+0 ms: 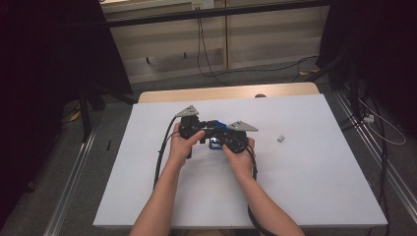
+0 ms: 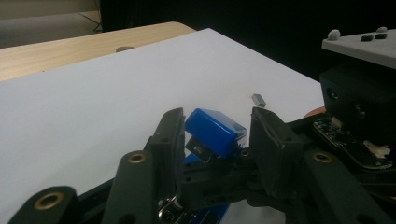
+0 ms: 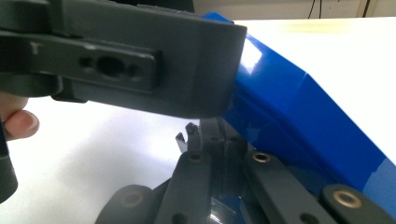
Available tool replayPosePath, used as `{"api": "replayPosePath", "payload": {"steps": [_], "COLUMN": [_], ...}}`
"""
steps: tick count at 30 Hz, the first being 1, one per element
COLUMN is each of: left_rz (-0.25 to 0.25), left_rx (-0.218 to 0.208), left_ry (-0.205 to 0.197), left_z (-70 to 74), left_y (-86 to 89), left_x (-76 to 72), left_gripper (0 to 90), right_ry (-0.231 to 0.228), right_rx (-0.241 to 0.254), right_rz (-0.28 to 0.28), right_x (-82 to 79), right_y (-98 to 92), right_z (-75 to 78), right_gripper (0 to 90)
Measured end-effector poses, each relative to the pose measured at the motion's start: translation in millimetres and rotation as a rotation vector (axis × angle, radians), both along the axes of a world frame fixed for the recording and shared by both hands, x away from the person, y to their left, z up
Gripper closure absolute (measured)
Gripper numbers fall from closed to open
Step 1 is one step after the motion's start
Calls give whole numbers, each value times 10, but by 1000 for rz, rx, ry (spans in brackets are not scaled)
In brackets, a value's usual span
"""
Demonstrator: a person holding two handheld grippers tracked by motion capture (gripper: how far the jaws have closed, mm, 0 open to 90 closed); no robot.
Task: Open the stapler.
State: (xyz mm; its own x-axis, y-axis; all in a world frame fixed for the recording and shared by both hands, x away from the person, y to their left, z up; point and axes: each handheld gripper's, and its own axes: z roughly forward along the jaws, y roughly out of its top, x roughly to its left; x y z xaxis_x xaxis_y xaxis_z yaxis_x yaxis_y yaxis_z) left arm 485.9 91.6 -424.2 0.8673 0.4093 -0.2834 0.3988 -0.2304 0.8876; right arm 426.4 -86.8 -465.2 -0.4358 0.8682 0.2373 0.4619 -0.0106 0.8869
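A blue stapler (image 1: 215, 145) is held just above the middle of the white table (image 1: 305, 187), between my two grippers. My left gripper (image 1: 205, 129) comes in from the left. In the left gripper view its jaws stand on either side of the stapler's raised blue top (image 2: 215, 130), and the left gripper (image 2: 215, 122) is shut on it. My right gripper (image 1: 225, 138) comes in from the right. The right gripper (image 3: 205, 142) has its jaws shut tight on the stapler's lower part, with the glossy blue body (image 3: 299, 121) beside them. One left jaw crosses above.
A small grey metal block (image 1: 281, 138) lies on the table to the right of the grippers, also seen as the grey block (image 2: 258, 99) beyond the left jaws. A bare wooden strip (image 1: 226, 92) runs along the far edge. Cables trail toward the person.
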Motion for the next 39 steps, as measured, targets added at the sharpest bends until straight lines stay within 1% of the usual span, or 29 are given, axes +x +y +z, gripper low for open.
{"api": "replayPosePath", "payload": {"steps": [1,3,6,9,10,12,13,15,18,20,22,23,24,25,26,27,28,29,30,32,34,36,37,39], "left_rz": [-2,-5,4,9,10,30,34,63,93,112,112,119,118,116,112,116,118,118,118,111,110,106,104,102], "left_rx": [-3,-11,-12,-26,-28,-27,-20,-6,2,30,55,75,105,120,133,138,141,139,150,161,159,171,170,171], "left_ry": [-2,4,6,15,13,10,5,-1,-10,-17,-27,-33,-43,-52,-60,-60,-62,-58,-63,-58,-49,-47,-43,-39], "left_z": [5,11,21,40,51,71,79,92,85,68,38,25,17,7,0,-8,-15,-26,-33,-56,-79,-95,-103,-114], "left_y": [5,19,56,95,120,171,204,261,343,373,377,368,361,351,343,330,324,314,309,287,265,241,226,202], "left_x": [0,1,9,16,22,28,38,44,60,71,79,75,75,75,74,72,72,68,69,65,60,55,51,43], "left_gripper": [537,537,536,518,518,518,518,523,543,556,575,590,590,596,630,630,651,703,703,749,784,824,840,861], "right_ry": [2,3,-1,-4,-4,-3,-2,-3,-5,-5,-6,-6,-6,-7,-8,-10,-10,-10,-10,-11,-11,-17,-18,-16], "right_rx": [-1,-2,-3,-1,-1,1,3,2,3,-1,-4,-7,-7,-12,-19,-23,-22,-25,-25,-29,-30,-43,-46,-42], "right_rz": [-5,-7,-10,-12,-11,-14,-14,-16,-16,-16,-16,-17,-17,-15,-15,-18,-18,-19,-19,-21,-21,-20,-19,-20], "right_x": [-4,-7,-11,-12,-11,-13,-12,-14,-16,-16,-15,-16,-16,-15,-18,-21,-21,-22,-22,-25,-25,-27,-27,-25], "right_y": [3,6,10,10,10,8,8,10,9,12,12,13,13,12,14,17,18,18,18,20,19,22,22,20], "right_z": [1,2,0,1,0,3,1,1,-1,2,3,5,5,5,7,11,11,13,13,16,16,19,19,20], "right_gripper": [900,900,900,900,900,900,900,900,900,900,900,900,900,900,900,900,900,900,900,900,900,900,900,900]}}
